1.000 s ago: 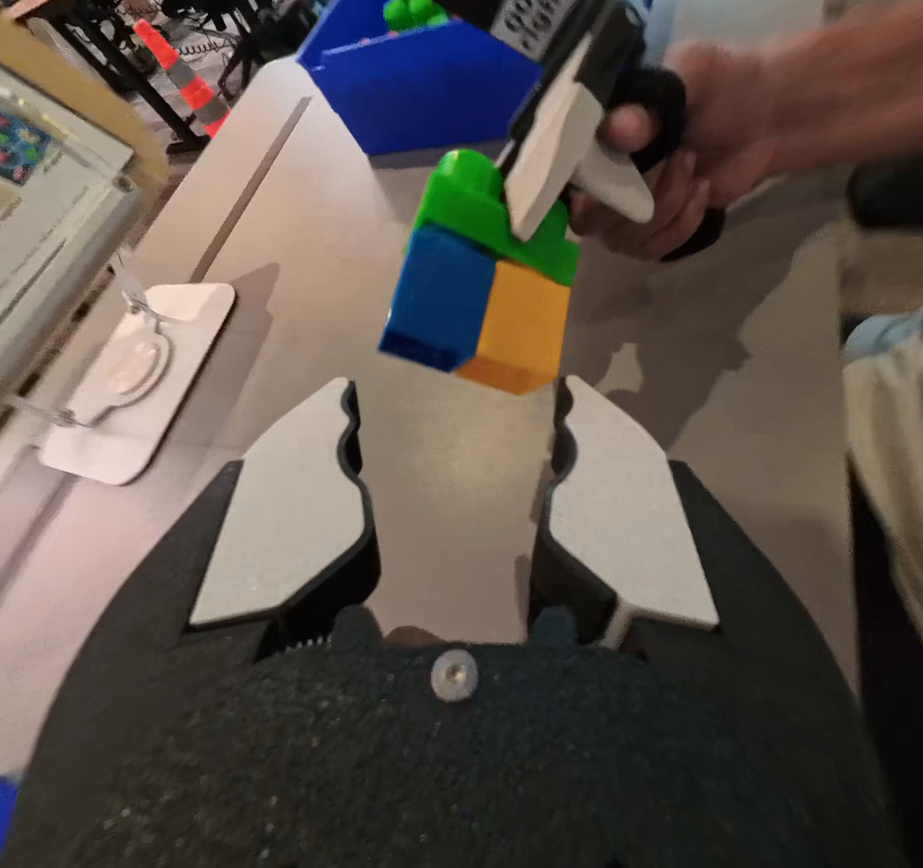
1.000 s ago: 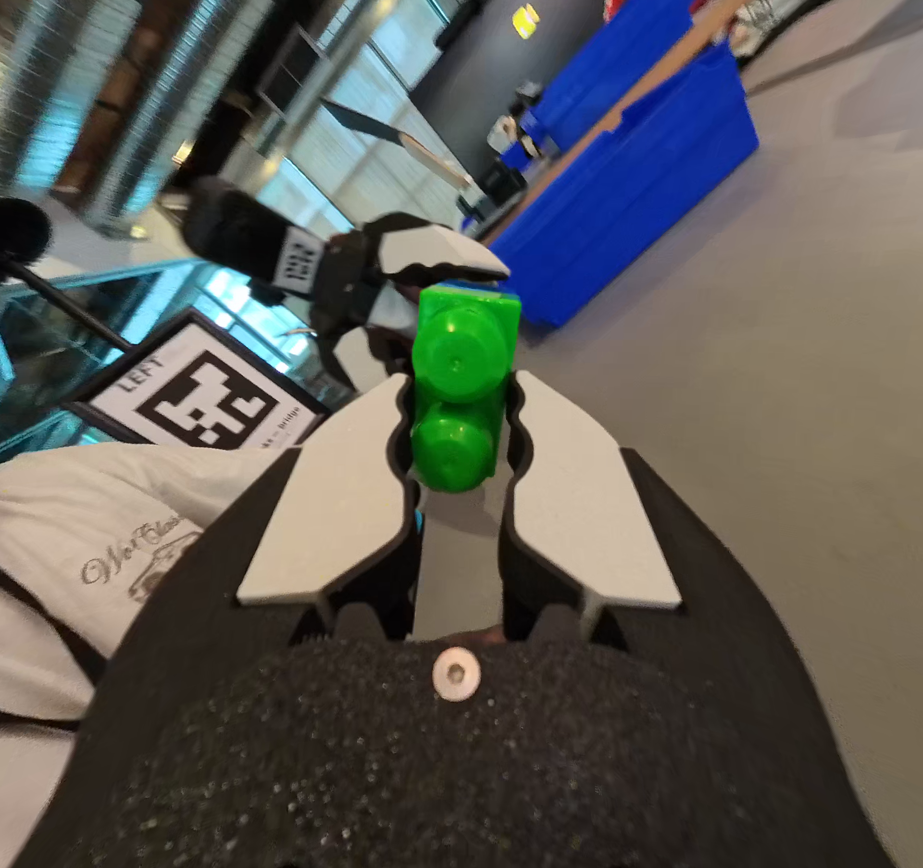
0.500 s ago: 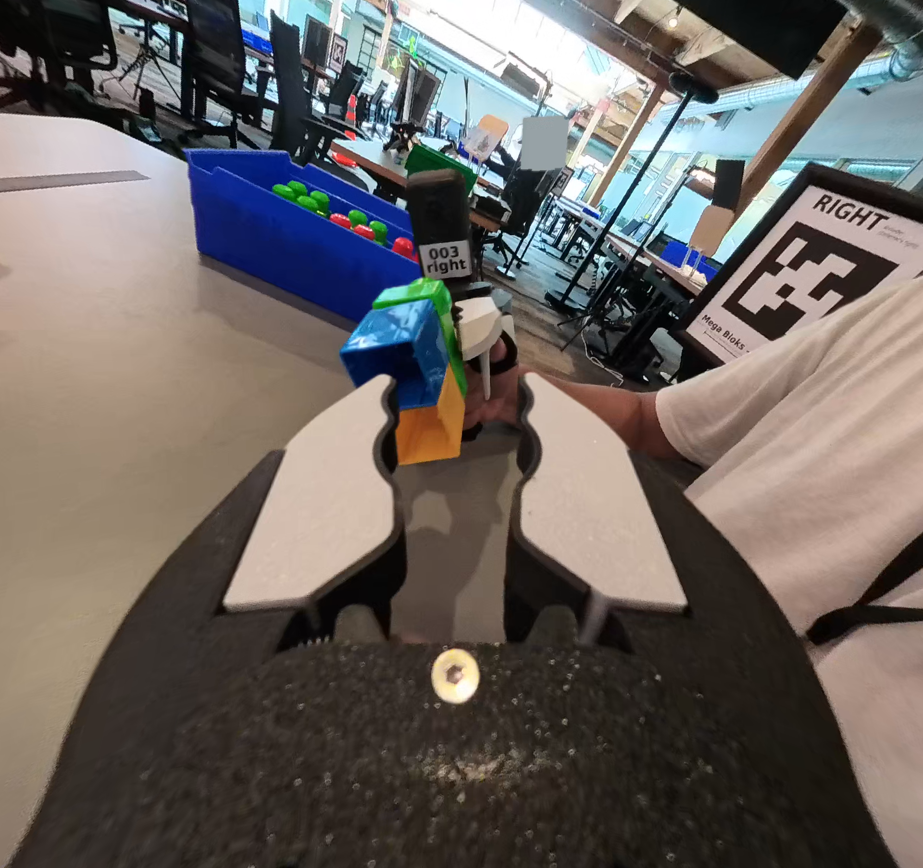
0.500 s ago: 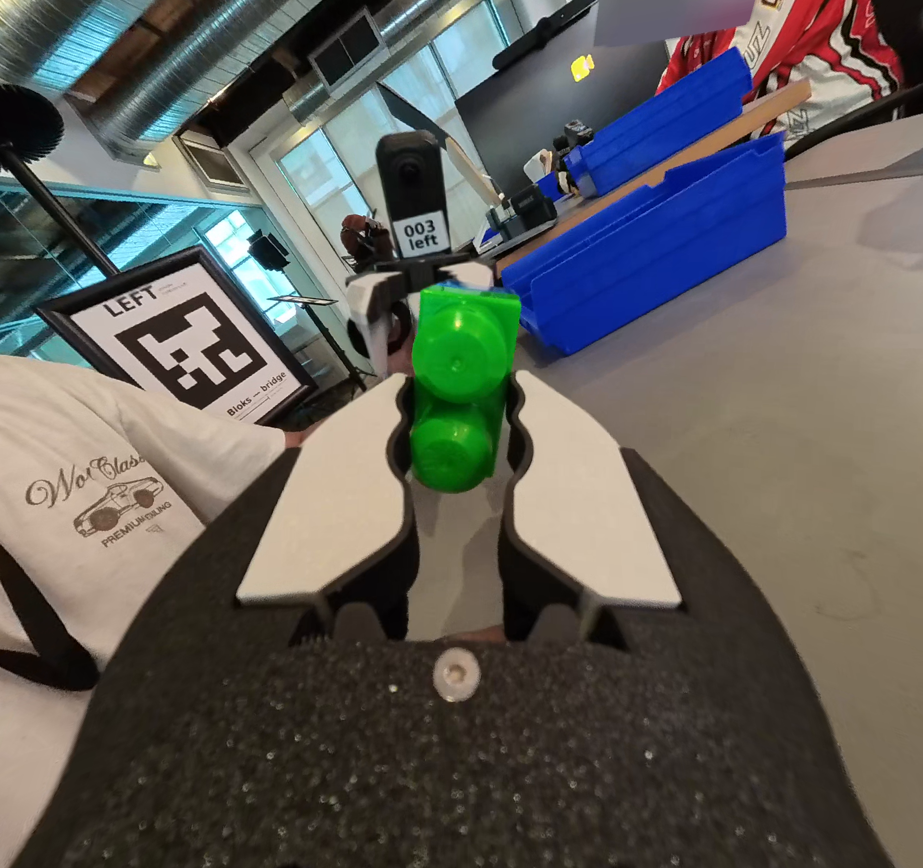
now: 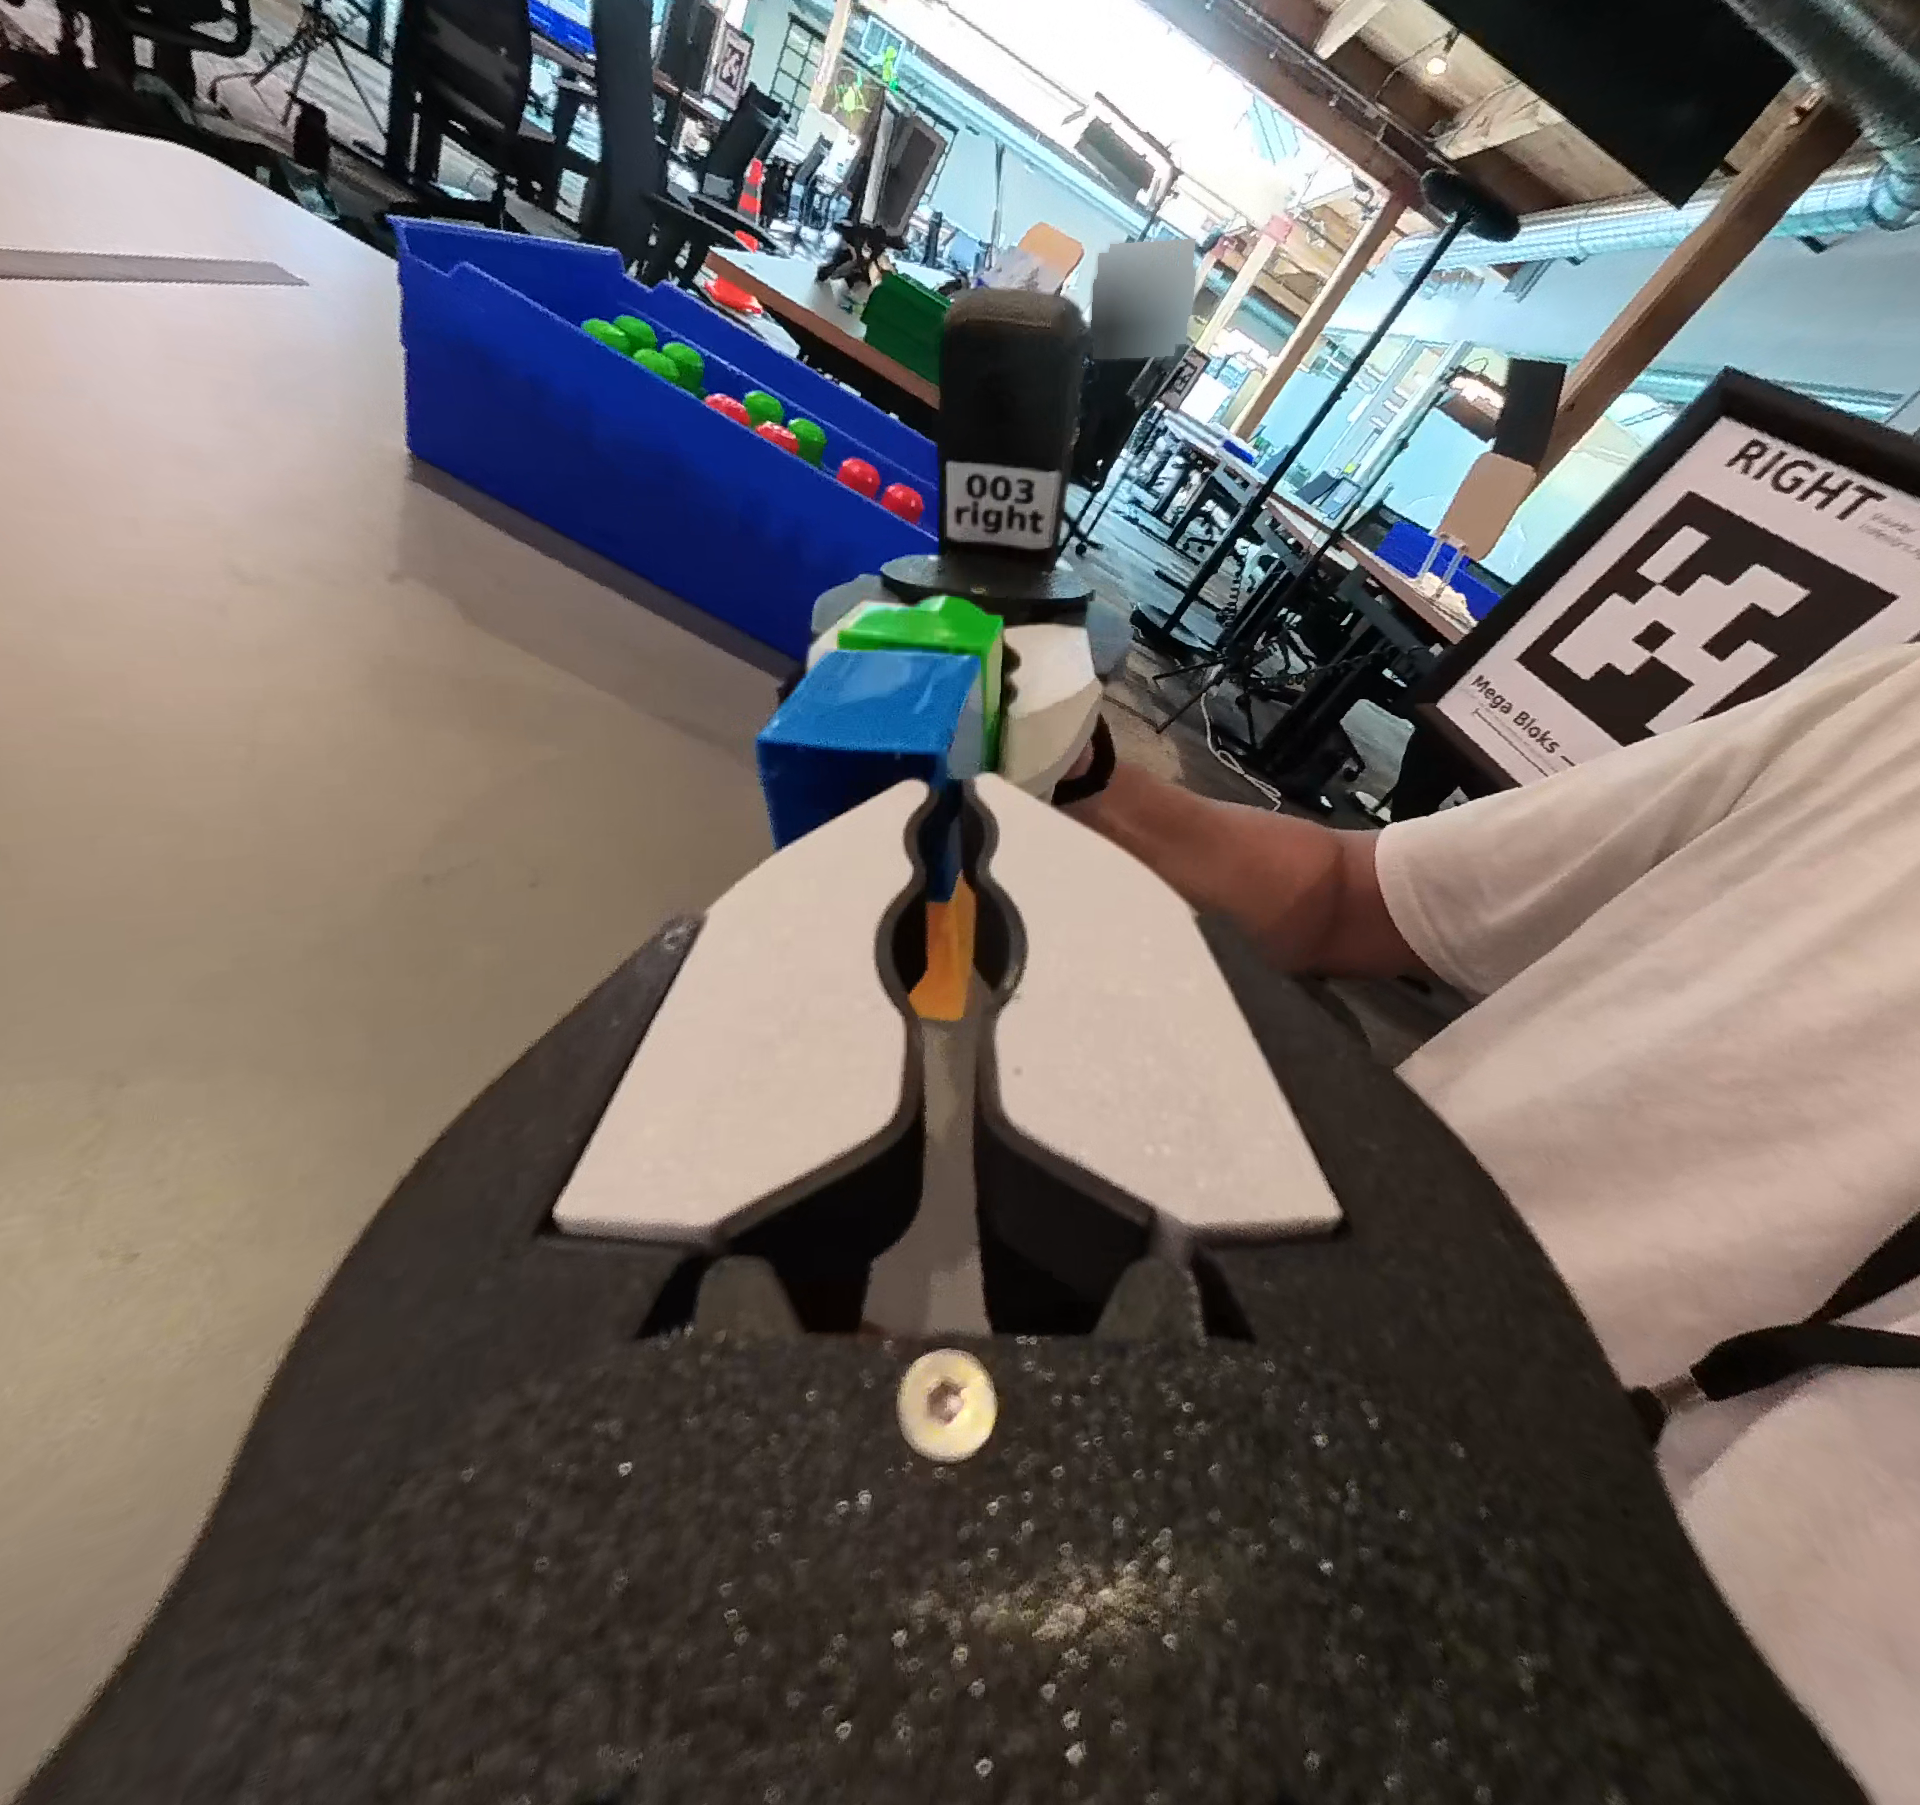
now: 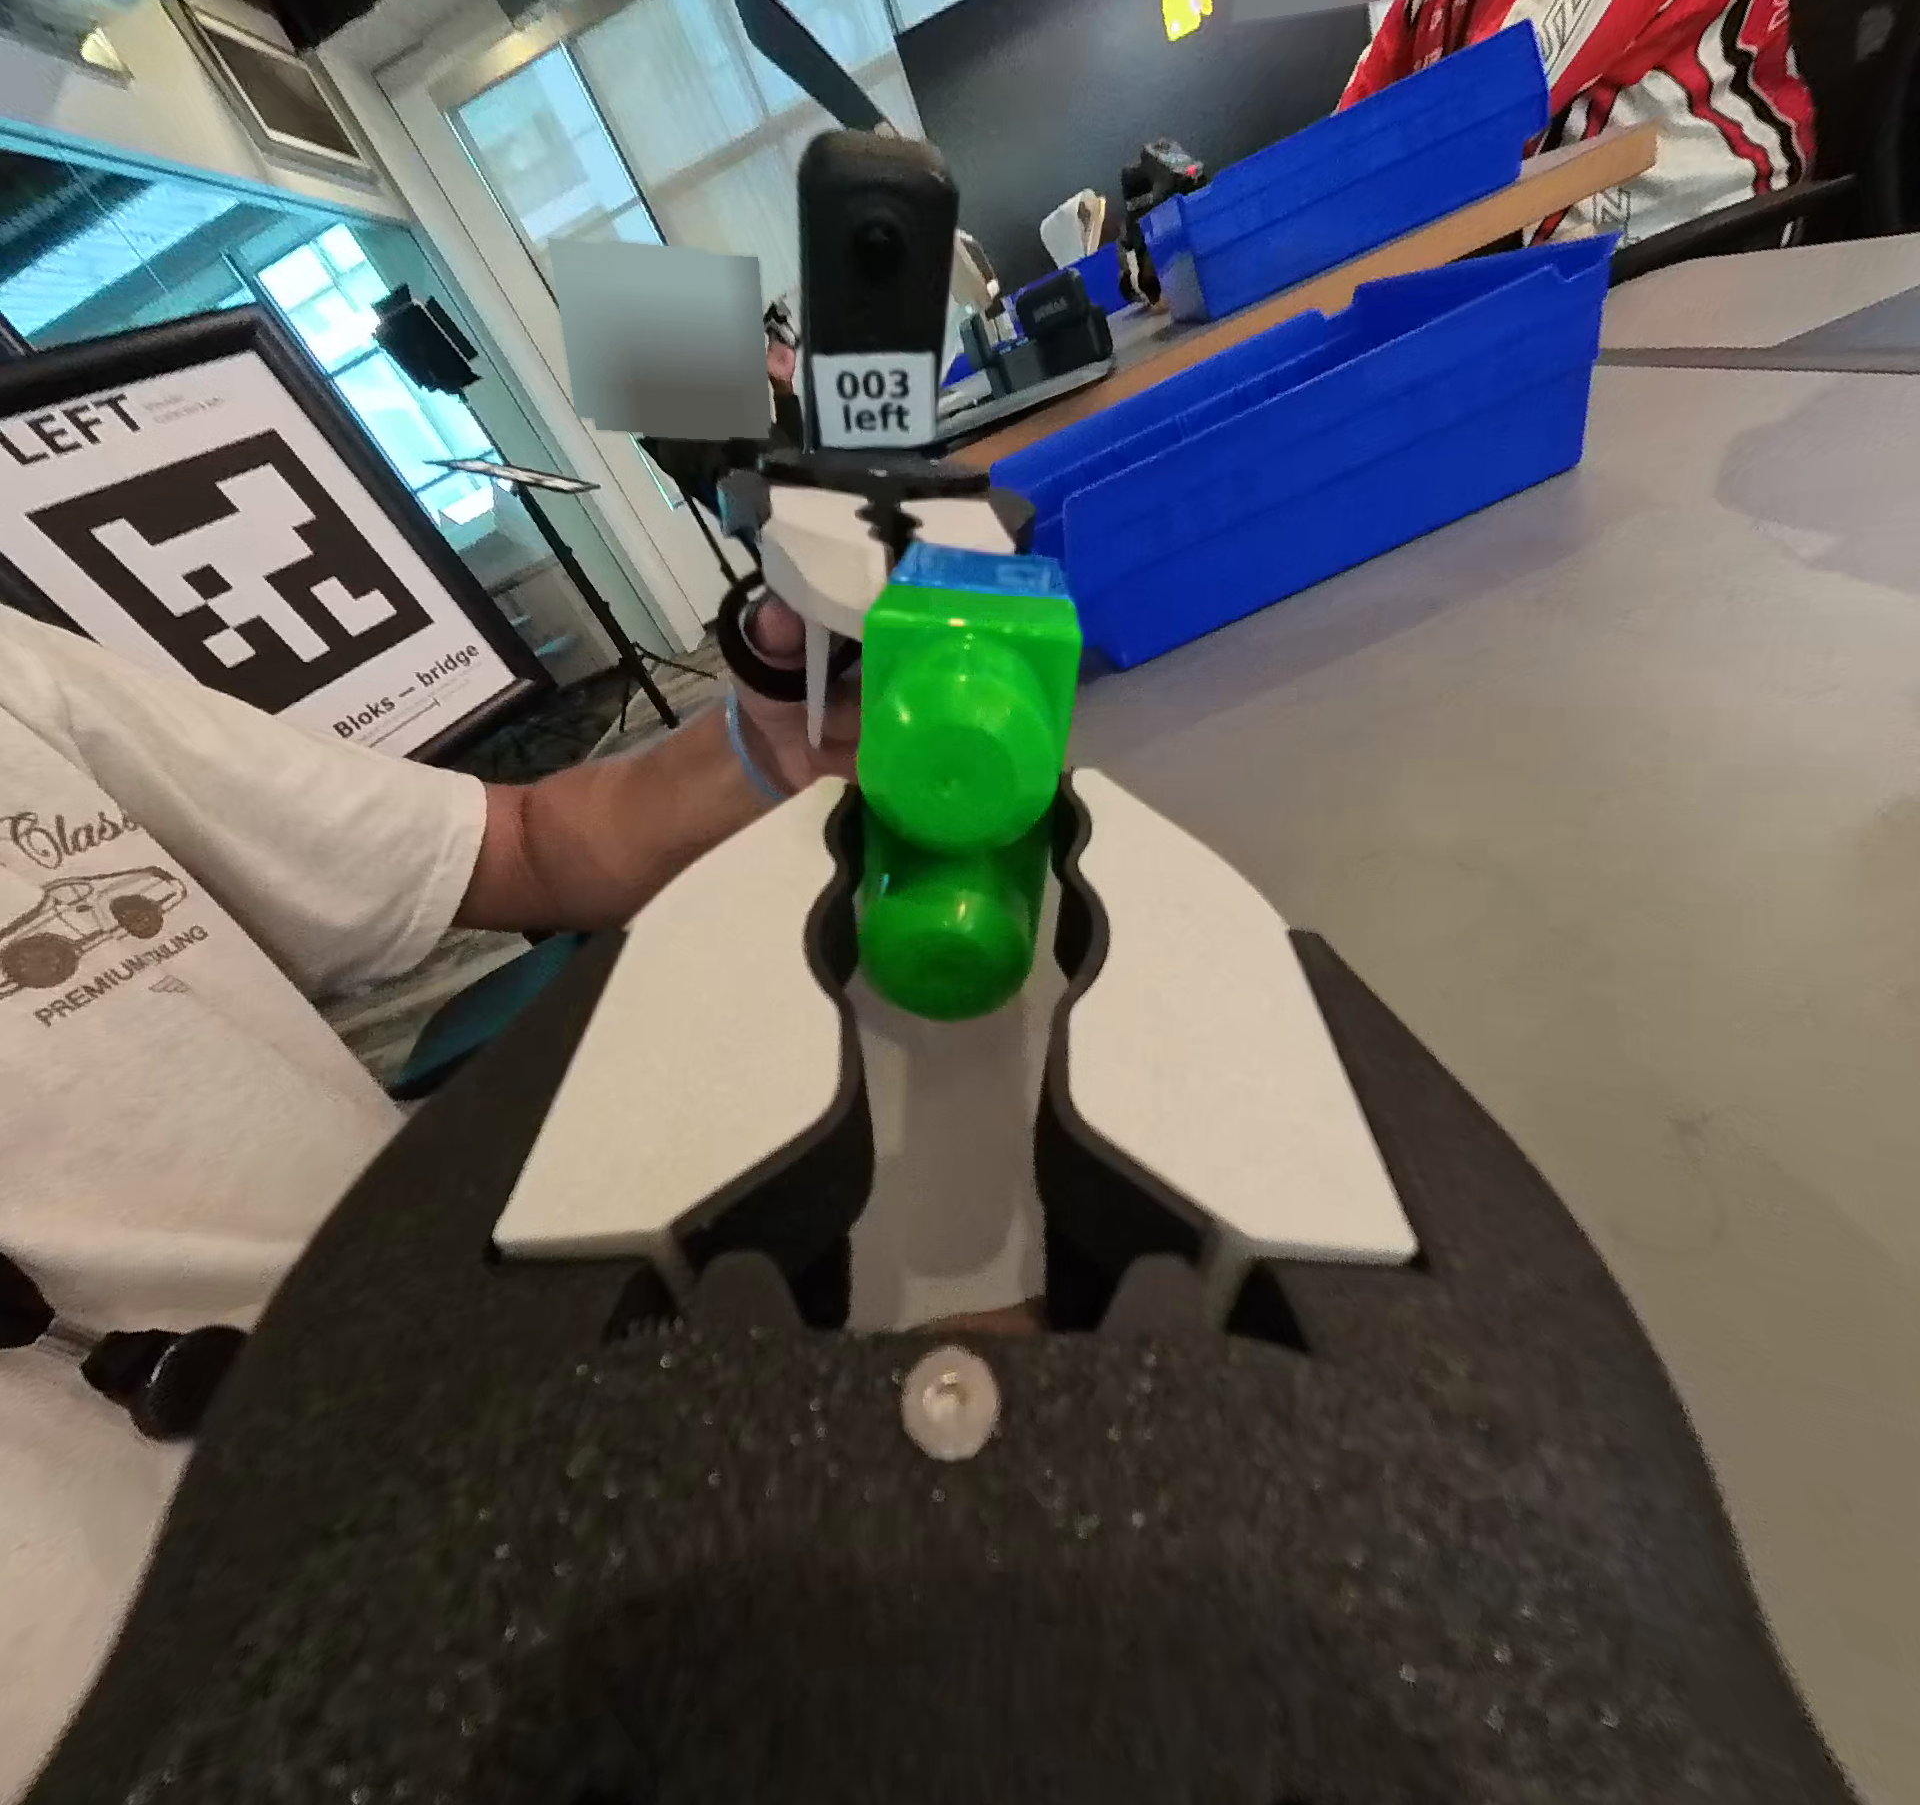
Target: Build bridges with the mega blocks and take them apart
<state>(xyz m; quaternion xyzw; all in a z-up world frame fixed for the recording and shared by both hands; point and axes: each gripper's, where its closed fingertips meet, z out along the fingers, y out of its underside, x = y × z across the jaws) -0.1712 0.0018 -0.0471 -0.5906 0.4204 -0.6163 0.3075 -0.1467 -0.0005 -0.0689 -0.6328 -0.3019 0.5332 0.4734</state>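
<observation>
A: Report the right claw.

B: My right gripper (image 6: pixel 951 799) is clenched on the green block (image 6: pixel 961 789). Both fingers press its sides; its two studs point back at my camera. The blue block (image 6: pixel 977 573) is attached at its far end.

A: And the left claw?

B: My left gripper (image 5: pixel 951 799) is closed down to a narrow gap. Through the gap I see an edge of the blue block (image 5: pixel 862 716) and, below it, the orange block (image 5: pixel 943 966). The orange block sits between my fingers, clamped.

A: Location of the assembly?

B: The three joined blocks are held in the air between both grippers, above the grey table (image 5: pixel 260 716), clear of its surface. The green block (image 5: pixel 925 628) is on the side away from my left camera.

A: Surroundings?

B: A blue bin (image 5: pixel 623 467) holding red and green blocks stands on the table, well apart from the assembly.
</observation>
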